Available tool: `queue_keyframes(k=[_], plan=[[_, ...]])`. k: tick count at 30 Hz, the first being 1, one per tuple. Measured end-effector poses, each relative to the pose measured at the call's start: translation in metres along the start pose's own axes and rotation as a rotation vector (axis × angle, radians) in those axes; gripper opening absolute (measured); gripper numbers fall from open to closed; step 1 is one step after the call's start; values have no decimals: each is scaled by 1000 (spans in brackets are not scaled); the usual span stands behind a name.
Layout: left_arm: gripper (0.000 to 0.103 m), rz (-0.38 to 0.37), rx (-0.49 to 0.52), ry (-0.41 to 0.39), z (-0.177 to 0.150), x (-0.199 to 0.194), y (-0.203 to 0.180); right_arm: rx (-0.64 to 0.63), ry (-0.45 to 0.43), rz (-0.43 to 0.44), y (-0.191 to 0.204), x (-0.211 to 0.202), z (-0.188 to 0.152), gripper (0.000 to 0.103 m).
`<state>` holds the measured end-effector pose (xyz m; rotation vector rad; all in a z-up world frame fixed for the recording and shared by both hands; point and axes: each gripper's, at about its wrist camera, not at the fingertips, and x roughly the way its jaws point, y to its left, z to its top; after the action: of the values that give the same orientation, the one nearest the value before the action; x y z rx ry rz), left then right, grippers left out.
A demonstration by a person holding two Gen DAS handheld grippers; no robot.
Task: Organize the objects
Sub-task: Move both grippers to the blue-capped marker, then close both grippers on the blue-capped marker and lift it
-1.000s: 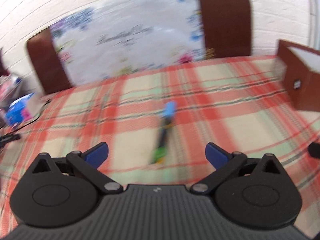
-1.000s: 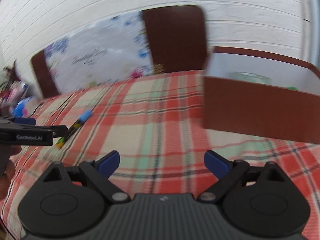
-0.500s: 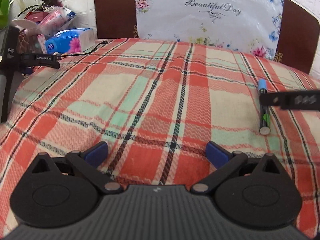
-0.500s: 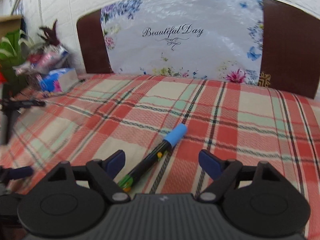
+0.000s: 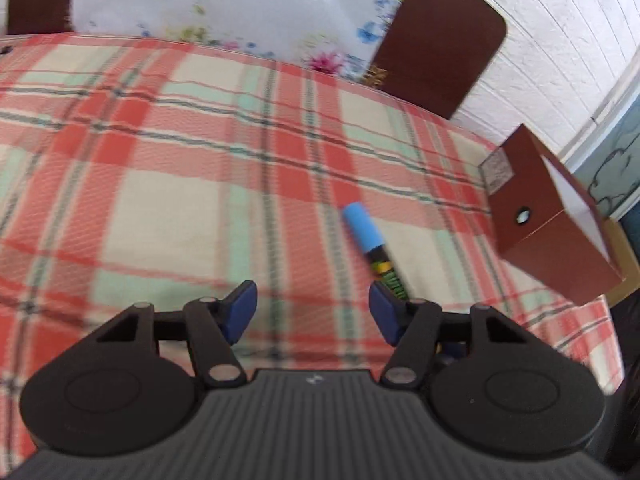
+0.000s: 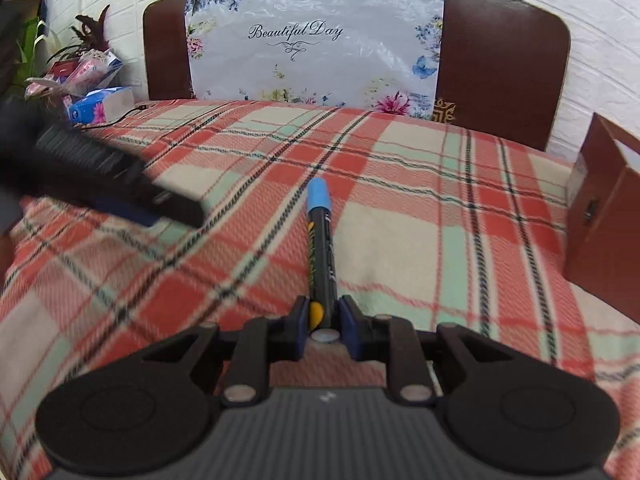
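A black marker with a blue cap lies on the plaid cloth, cap pointing away. My right gripper is shut on its near end. In the left wrist view the marker lies just ahead of the right finger, its lower end hidden behind that finger. My left gripper is open and empty above the cloth, and shows as a dark blurred shape in the right wrist view. A brown open box stands at the table's right edge, also in the right wrist view.
The plaid tablecloth covers the table. A floral "Beautiful Day" sheet leans on a brown chair back. A tissue pack, snack packets and a plant sit at the far left. A white brick wall lies behind.
My right gripper has closed on the marker's near end. My left gripper has swung right so that the marker and brown box come into its view; it stays open.
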<state>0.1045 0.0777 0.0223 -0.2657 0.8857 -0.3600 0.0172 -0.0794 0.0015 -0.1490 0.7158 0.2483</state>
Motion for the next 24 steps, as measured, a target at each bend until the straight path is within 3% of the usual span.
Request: queue_keyframes(k=[5, 6, 8, 9, 11, 15, 19, 24], plan=[[62, -43, 28, 132, -1, 39, -39, 4, -7, 6, 1, -2, -3, 19], [58, -23, 39, 129, -4, 44, -44, 9, -7, 11, 0, -2, -3, 19], [39, 35, 107, 97, -7, 47, -56, 36, -8, 38, -5, -2, -5, 19], [28, 27, 109, 102, -7, 48, -59, 51, -13, 49, -8, -2, -6, 18], [26, 1, 91, 108, -5, 45, -64, 61, -27, 60, -10, -8, -9, 18], [24, -15, 186, 13, 9, 23, -108, 35, -133, 2, -15, -31, -14, 18], [22, -90, 298, -75, 36, 5, -172, 54, -280, -105, -42, -65, -2, 19], [21, -185, 440, -98, 60, 21, -259, 139, -399, -257, -103, -95, 11, 19]])
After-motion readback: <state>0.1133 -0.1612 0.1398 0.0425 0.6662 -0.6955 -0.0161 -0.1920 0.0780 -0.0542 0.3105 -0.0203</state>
